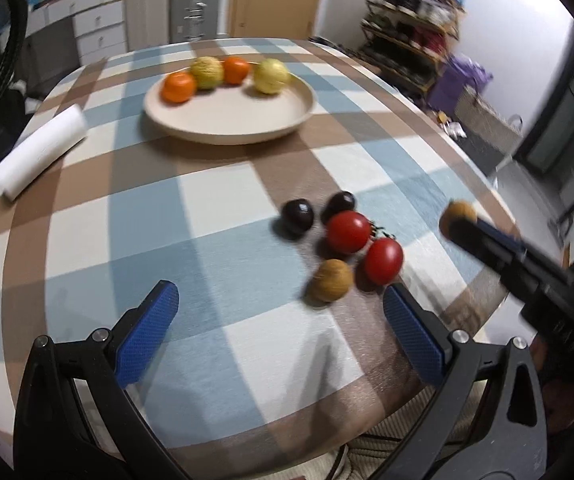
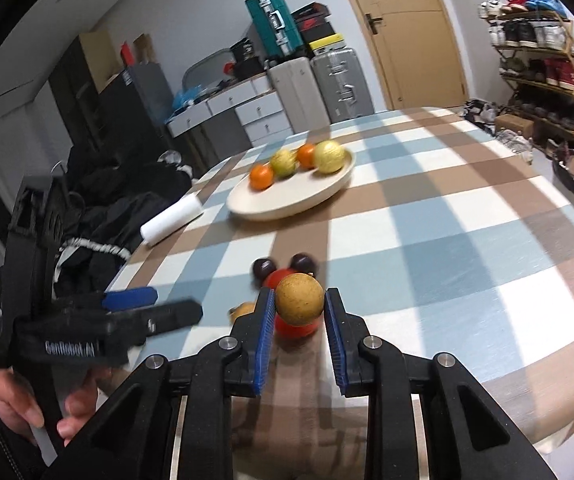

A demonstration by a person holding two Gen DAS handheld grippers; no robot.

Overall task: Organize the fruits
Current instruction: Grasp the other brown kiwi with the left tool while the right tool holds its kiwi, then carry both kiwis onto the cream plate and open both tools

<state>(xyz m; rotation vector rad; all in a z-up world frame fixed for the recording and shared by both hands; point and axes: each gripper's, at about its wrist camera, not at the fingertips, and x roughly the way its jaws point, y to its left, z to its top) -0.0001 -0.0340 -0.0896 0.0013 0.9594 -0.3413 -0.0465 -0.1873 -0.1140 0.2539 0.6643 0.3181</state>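
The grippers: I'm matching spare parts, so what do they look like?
Both the left gripper and right gripper are black, angular linkages with silver pivot bolts. Their fingers carry blue textured pads. The left one's body shows white GenRobot.AI lettering in the right wrist view.

red tomato (image 2: pixel 299 326): mostly hidden behind held brown fruit (image 2: pixel 299 299)
second brown fruit (image 2: pixel 243 309): half hidden by finger
left gripper (image 2: pixel 155 308): blurred

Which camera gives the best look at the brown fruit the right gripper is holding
The right wrist view. There the brown fruit sits close and centred, pinched between the right gripper pads. The left wrist view shows it only small and blurred at the right edge, at the gripper's tip.
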